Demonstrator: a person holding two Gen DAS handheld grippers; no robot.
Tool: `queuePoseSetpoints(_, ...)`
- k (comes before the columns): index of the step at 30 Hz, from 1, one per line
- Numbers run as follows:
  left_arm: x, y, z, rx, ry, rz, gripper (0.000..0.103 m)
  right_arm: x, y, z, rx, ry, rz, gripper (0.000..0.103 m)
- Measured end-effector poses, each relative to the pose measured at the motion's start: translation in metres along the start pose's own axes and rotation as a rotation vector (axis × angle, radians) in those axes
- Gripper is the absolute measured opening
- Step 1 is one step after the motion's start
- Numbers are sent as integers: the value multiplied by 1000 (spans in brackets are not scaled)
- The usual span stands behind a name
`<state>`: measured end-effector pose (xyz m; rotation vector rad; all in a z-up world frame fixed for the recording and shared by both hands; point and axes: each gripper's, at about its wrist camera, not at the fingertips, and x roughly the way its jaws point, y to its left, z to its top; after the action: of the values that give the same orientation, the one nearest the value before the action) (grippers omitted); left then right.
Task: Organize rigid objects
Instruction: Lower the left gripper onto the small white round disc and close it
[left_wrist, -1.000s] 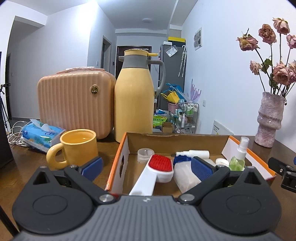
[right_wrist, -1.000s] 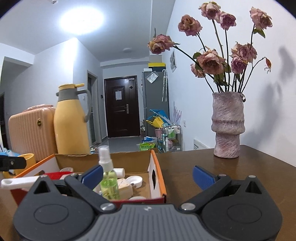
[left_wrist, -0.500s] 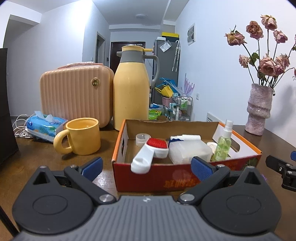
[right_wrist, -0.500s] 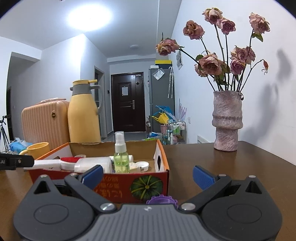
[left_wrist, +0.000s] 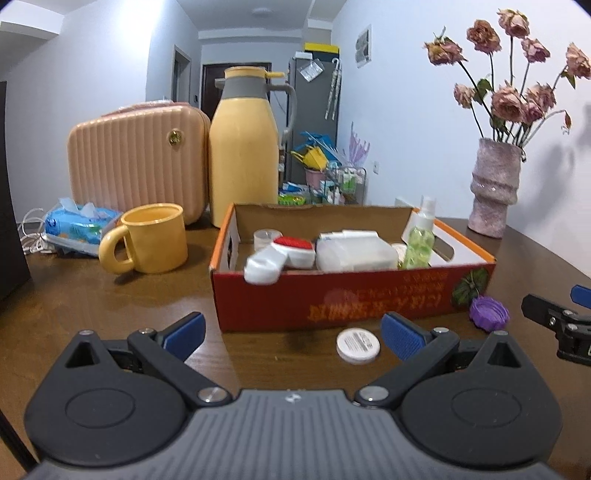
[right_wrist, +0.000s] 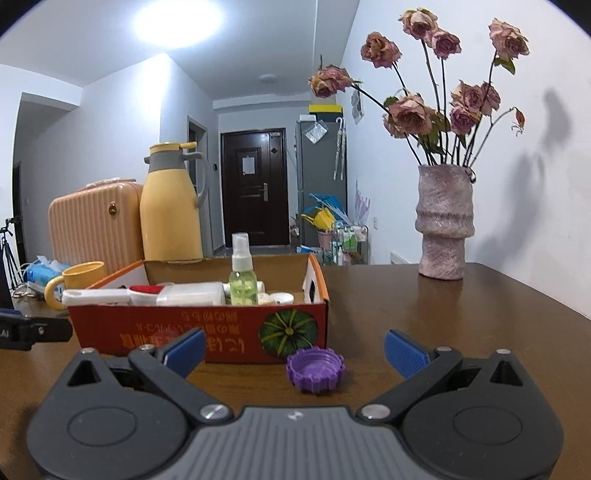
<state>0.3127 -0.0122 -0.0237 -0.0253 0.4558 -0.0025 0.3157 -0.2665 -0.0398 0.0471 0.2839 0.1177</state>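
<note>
Both hand-held grippers are seen empty with jaws spread wide. From the left wrist view, the left gripper (left_wrist: 291, 332) is held low over the brown table (left_wrist: 92, 302), and a white round lid (left_wrist: 358, 345) lies flat on the wood just inside its right-hand pad, at about 1 o'clock from the gripper body. From the right wrist view, the right gripper (right_wrist: 295, 349) is likewise held low, and a purple ribbed cap (right_wrist: 315, 370) sits on the table between its pads, at 12 o'clock and near the camera.

The red cardboard box (left_wrist: 351, 295) stands just beyond both caps. Inside it are seen a white brush with a red head (left_wrist: 284, 253), its handle overhanging the front wall, a white plastic container (left_wrist: 354, 253), a green spray bottle (left_wrist: 419, 240) standing upright toward the 2 o'clock corner, and a small clear cup (left_wrist: 266, 238) at the back.

Most of the sorting is judged to be done, since the box is already well filled. Two loose items are left outside it, the lid and the cap, each lying close to the front wall. A yellow mug (left_wrist: 155, 240), a yellow thermos (left_wrist: 243, 147), a tissue pack (left_wrist: 77, 225) and a vase of dried roses (right_wrist: 443, 221) stand around the box; whether these belong to the task cannot be told.
</note>
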Motion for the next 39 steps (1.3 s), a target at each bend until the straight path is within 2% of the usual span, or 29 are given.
queuePoseSetpoints(9,0,-12,-12,50,43,-25,103,-2,-6,-2,30,20,-9,103)
queuePoseSetpoints(21,29,-18,-12,33,154,-70,103,5,-10,-3,54,59,-51,103)
queuePoseSetpoints(33,68,-42,-6,28,209,-33,103,9,-17,-3,89,73,-76,103)
queuePoseSetpoints(36,77,-47,-4,25,220,-30,99,11,-18,-3,98,82,-82,103)
queuePoseSetpoints(39,85,-50,-3,14,235,-35,90,13,-20,-4,104,95,-86,103)
